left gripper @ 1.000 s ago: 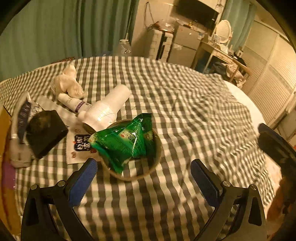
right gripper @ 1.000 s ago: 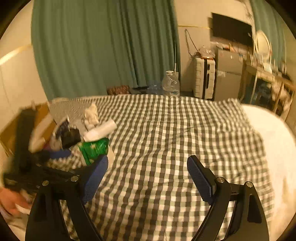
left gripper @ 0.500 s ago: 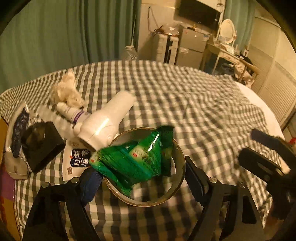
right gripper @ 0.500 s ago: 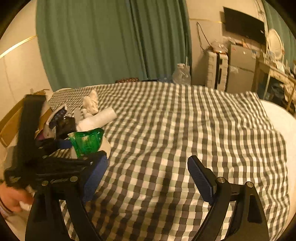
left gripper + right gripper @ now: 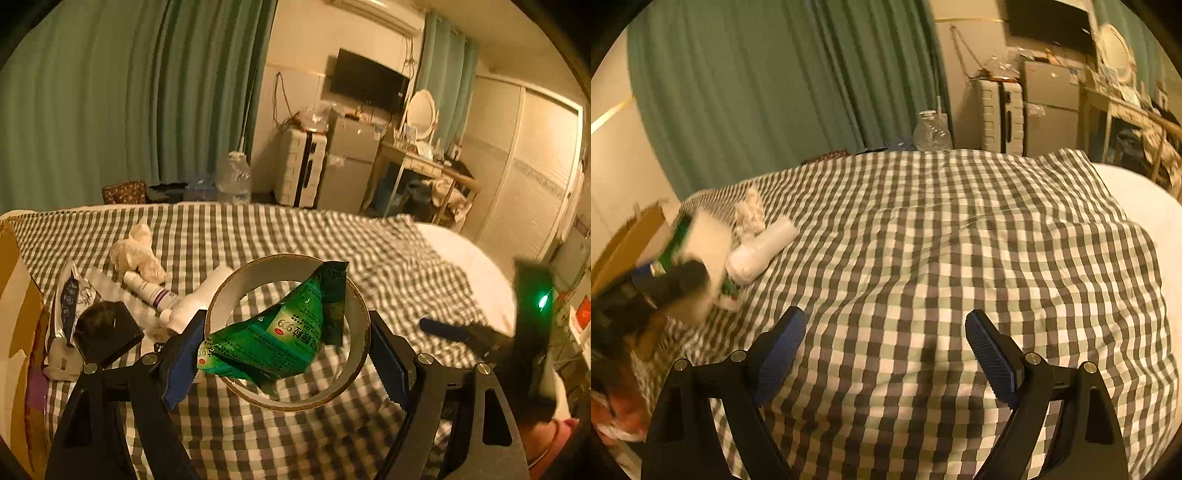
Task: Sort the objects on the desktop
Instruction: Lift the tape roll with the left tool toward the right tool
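The left gripper [image 5: 284, 347] was clamped across a tape roll [image 5: 236, 280], lifted; the right gripper [image 5: 886, 347] hung open-jawed, holding nothing.

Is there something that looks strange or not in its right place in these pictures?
Yes. A green packet is wedged inside the tape roll that the left gripper clamps, one end poking past the rim. It could drop out.

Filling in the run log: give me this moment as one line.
left gripper: shut on tape roll, lifted | green packet: inside roll | right gripper: open, empty, over checked cloth
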Action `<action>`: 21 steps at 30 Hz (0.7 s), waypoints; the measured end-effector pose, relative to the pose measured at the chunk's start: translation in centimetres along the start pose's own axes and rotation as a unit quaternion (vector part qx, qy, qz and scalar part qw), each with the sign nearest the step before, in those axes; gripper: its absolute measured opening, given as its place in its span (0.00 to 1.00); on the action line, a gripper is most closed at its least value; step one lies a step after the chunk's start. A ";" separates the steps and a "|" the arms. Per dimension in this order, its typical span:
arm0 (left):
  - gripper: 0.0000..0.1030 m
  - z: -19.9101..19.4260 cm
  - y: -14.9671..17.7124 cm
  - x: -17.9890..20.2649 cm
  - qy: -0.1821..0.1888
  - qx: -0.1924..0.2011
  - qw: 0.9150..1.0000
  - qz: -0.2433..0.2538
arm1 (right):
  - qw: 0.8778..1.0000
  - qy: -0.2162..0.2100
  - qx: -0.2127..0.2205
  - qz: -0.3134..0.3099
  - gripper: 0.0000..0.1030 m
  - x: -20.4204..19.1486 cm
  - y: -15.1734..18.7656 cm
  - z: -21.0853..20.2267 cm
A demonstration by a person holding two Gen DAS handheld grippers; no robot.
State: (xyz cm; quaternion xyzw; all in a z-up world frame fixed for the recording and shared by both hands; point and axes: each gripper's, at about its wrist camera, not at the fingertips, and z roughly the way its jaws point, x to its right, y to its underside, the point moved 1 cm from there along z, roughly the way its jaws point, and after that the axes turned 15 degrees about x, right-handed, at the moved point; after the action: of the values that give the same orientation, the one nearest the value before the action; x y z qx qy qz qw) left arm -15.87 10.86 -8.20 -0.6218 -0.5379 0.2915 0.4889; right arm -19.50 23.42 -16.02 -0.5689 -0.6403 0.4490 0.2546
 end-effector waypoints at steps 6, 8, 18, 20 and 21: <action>0.81 0.1 -0.3 1.5 0.046 -0.017 0.999 -0.014 | 0.998 -0.055 0.005 -0.042 0.86 -2.6 0.8 -0.1; 0.81 0.5 0.1 2.2 0.048 -0.029 0.998 0.004 | 0.996 -0.083 0.011 -0.043 0.86 -3.3 0.9 -0.2; 0.81 2.9 2.4 0.7 -0.048 -0.092 0.993 0.056 | 0.999 -0.023 -0.040 -0.021 0.86 -2.0 2.4 2.4; 0.81 1.9 2.3 -0.4 -0.008 -0.074 0.997 -0.004 | 0.999 -0.006 -0.052 0.007 0.86 -0.9 2.4 2.8; 0.81 1.8 2.1 -0.4 -0.021 -0.067 0.998 0.003 | 0.998 -0.004 -0.054 0.025 0.86 -0.3 2.3 2.8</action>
State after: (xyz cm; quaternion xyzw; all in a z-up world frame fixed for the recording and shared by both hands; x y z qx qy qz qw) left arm -16.81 11.09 -10.84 -0.6484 -0.5647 0.2690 0.4340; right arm -20.61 22.19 -19.22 -0.5954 -0.6504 0.4224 0.2096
